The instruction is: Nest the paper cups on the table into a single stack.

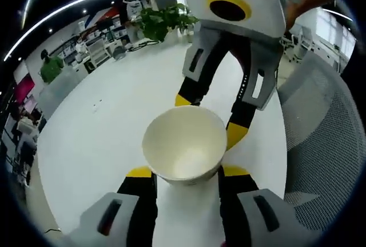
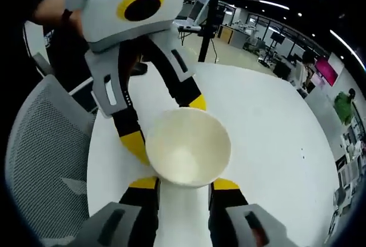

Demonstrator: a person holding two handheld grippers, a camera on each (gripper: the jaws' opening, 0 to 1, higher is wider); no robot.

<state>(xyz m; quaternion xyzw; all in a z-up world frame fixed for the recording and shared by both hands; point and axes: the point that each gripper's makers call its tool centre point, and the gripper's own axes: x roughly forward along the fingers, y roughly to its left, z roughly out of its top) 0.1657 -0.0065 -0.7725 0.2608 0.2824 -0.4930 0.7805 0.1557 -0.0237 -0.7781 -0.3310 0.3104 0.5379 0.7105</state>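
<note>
Left gripper view, paper cup (image 1: 184, 147) between jaws, white table (image 1: 103, 127)

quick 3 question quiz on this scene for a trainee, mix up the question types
1. True or false: the paper cup has its open mouth turned down onto the white table.
2. In the left gripper view, what shows at the table's far side? A) leafy plant B) kettle C) toolbox
3. Fill in: the grey mesh thing beside the table is a ____.
Key: 1 false; 2 A; 3 chair.
</note>
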